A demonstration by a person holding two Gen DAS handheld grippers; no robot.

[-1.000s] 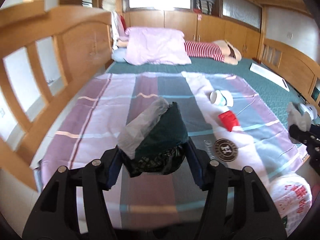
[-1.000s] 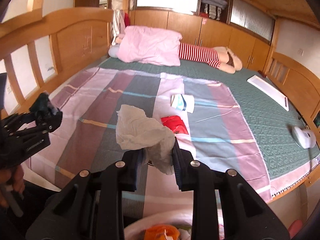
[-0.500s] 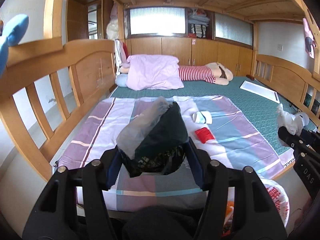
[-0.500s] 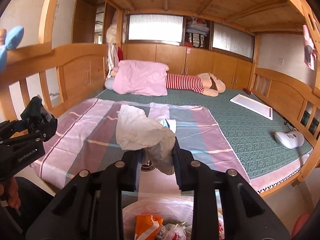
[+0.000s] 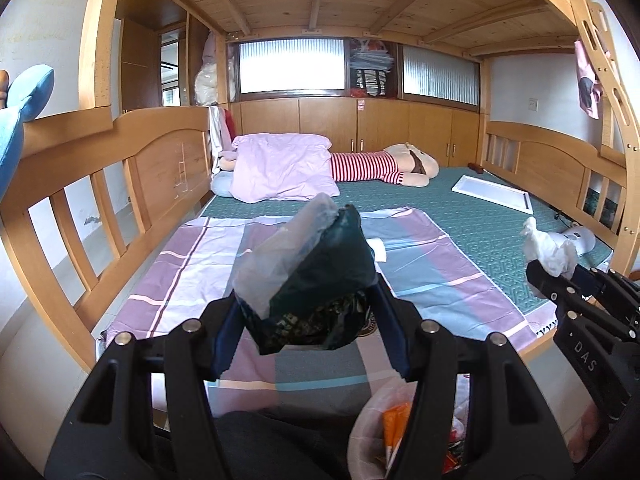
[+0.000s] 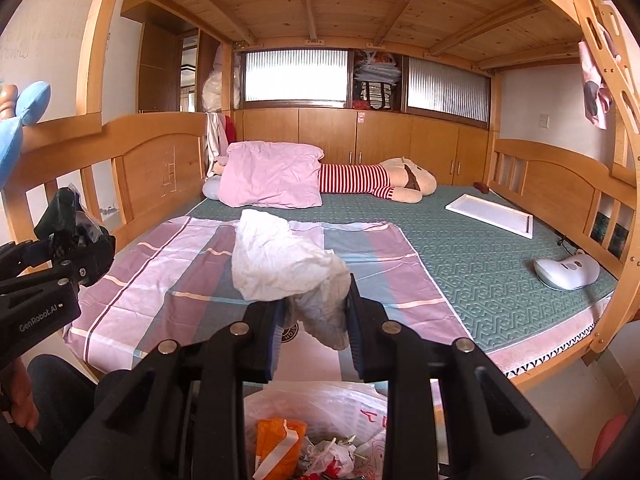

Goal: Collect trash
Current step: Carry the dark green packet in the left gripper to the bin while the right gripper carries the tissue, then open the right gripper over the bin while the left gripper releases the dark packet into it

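My left gripper (image 5: 306, 320) is shut on a crumpled dark green wrapper with a clear plastic flap (image 5: 308, 276), held up in front of the bed. My right gripper (image 6: 314, 316) is shut on a crumpled white tissue (image 6: 280, 266). That tissue (image 5: 548, 250) and right gripper (image 5: 560, 284) also show at the right of the left wrist view. The left gripper (image 6: 72, 248) with its dark wrapper (image 6: 64, 210) shows at the left of the right wrist view. Below both grippers lies an open white plastic trash bag (image 6: 360, 408) holding an orange packet (image 6: 276, 440) and other scraps; the bag (image 5: 372, 428) is half hidden behind the left fingers.
A wooden bunk bed carries a striped pink and grey sheet (image 6: 168, 276) over a green mattress (image 6: 480, 264). A white paper cup (image 5: 378, 248) lies on the sheet. A pink pillow (image 6: 272, 180), plush toy (image 6: 384, 182), white tray (image 6: 492, 216) and white device (image 6: 566, 272) lie farther back. Wooden rails (image 5: 100, 184) flank the bed.
Both grippers pulled back from the bed and rose, each keeping its trash. The bed now looks farther away and the open trash bag has come into view below them.
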